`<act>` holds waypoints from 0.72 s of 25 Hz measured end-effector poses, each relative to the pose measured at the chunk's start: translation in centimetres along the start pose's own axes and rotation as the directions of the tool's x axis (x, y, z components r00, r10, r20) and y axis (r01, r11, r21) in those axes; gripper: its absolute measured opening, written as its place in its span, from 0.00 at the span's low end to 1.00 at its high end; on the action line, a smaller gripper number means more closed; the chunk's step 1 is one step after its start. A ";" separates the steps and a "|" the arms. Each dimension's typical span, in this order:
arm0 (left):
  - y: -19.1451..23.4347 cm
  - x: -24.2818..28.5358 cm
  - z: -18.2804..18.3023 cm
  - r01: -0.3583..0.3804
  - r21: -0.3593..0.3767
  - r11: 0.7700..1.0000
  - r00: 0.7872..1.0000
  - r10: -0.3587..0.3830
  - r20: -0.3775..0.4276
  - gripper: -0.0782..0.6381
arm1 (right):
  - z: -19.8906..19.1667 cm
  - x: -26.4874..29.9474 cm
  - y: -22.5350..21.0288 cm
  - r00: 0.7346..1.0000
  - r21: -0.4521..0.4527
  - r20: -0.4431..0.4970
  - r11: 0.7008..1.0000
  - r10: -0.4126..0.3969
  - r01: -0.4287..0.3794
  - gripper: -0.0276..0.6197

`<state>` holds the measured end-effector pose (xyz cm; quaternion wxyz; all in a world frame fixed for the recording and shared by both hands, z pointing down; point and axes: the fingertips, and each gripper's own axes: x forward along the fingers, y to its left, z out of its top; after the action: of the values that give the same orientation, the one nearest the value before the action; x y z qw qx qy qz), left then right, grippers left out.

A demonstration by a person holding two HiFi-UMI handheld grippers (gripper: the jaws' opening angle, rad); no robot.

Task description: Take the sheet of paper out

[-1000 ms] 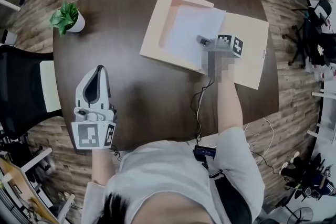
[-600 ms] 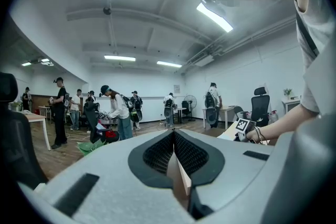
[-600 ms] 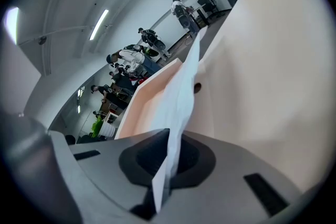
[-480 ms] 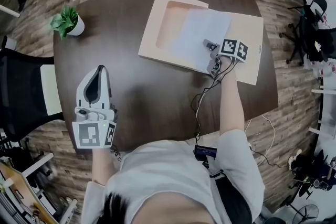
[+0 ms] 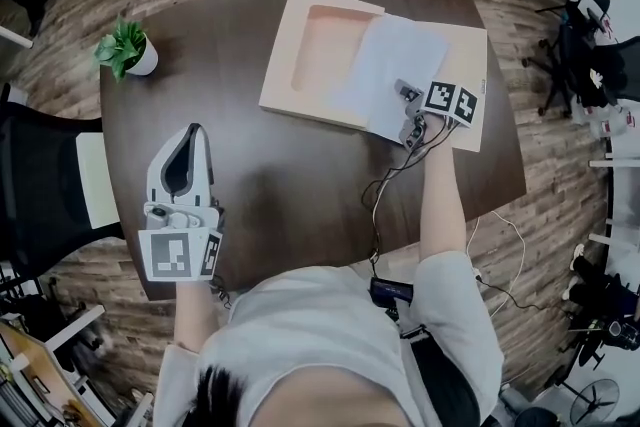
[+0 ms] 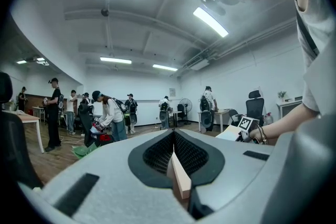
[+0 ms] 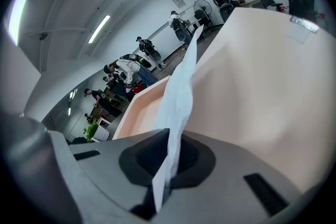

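The right tool [image 5: 404, 92] is pinching the near right edge of the sheet of paper [image 5: 385, 65], its jaws closing flat on the white sheet, which is running edge-on out of them in the right gripper view [image 7: 178, 97]. The rest of the sheet is lying across the middle of the open peach case [image 5: 280, 55], partly covering the recessed half on the left and reaching over onto the flat half on the right. The case is sitting on the far side of the dark wooden counter [image 5: 290, 185]. The left tool [image 5: 185, 143] is resting near the counter's near left edge, well apart from the case, its jaws sitting together with nothing of the task between them. A small potted plant [image 5: 127, 43] is standing at the counter's far left corner
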<state>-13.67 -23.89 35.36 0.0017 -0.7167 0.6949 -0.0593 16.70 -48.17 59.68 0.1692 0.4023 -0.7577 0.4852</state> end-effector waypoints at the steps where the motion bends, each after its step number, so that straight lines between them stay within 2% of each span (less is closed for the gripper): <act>1: -0.1 -0.1 0.1 0.005 0.000 1.000 1.000 -0.005 0.004 0.12 | 0.1 -0.5 0.0 1.000 -0.010 0.012 1.000 -0.008 0.008 0.06; 10: -0.1 -1.1 1.1 0.037 0.002 0.999 0.999 -0.037 0.037 0.12 | 1.2 -4.9 1.5 0.988 -0.143 0.140 0.985 -0.071 0.091 0.06; 18: -0.2 -2.4 2.4 0.069 0.014 0.998 0.995 -0.070 0.065 0.12 | 1.2 -8.5 5.1 0.965 -0.277 0.250 0.950 -0.074 0.145 0.06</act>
<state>-13.30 -21.64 32.83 0.0267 -0.7420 0.6687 -0.0396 18.20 -44.35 50.60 0.1620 0.4694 -0.8122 0.3061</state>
